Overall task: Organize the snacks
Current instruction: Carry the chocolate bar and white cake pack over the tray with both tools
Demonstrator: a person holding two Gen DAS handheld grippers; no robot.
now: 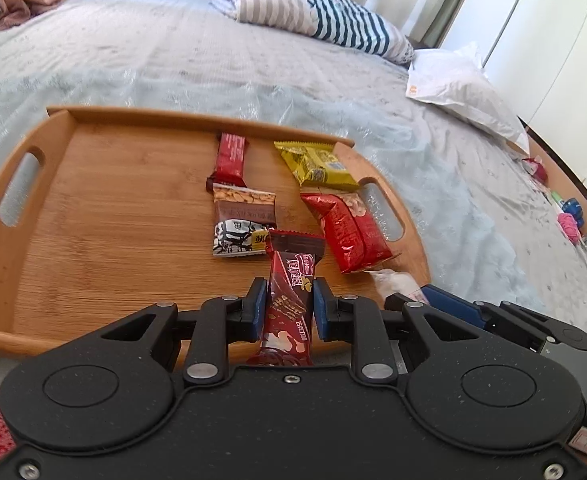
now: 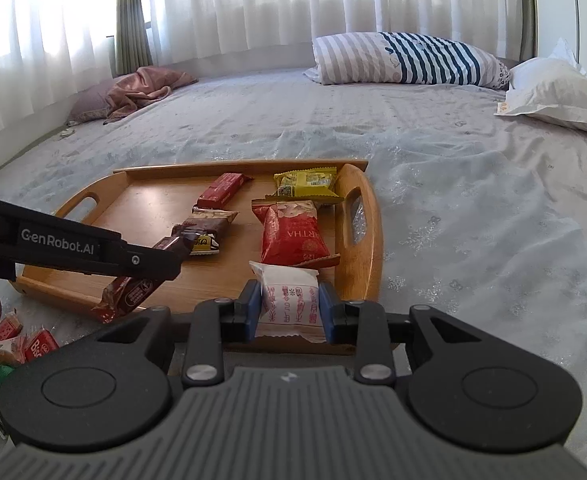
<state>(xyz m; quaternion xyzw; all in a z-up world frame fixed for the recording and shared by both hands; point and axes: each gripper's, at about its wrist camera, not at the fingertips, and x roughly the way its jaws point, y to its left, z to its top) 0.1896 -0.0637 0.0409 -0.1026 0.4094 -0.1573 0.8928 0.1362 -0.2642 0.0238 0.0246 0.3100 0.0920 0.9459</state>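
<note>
A wooden tray (image 1: 105, 200) lies on the bed and also shows in the right wrist view (image 2: 365, 216). On it lie a dark red bar (image 1: 230, 157), a peanut bar (image 1: 242, 224), a yellow packet (image 1: 317, 162) and a red packet (image 1: 349, 232). My left gripper (image 1: 288, 304) is shut on a red-brown wafer bar (image 1: 289, 292) over the tray's near edge; the bar also shows in the right wrist view (image 2: 133, 288). My right gripper (image 2: 289, 310) is shut on a white packet with red print (image 2: 289, 300) at the tray's near right corner.
The bed sheet (image 2: 473, 208) surrounds the tray. A striped pillow (image 2: 409, 58) and a white pillow (image 2: 553, 88) lie at the back, with a pink cloth (image 2: 141, 88) at the back left. Several loose snacks (image 2: 9, 340) lie left of the tray. Small items (image 1: 569, 216) lie along the bed's right edge.
</note>
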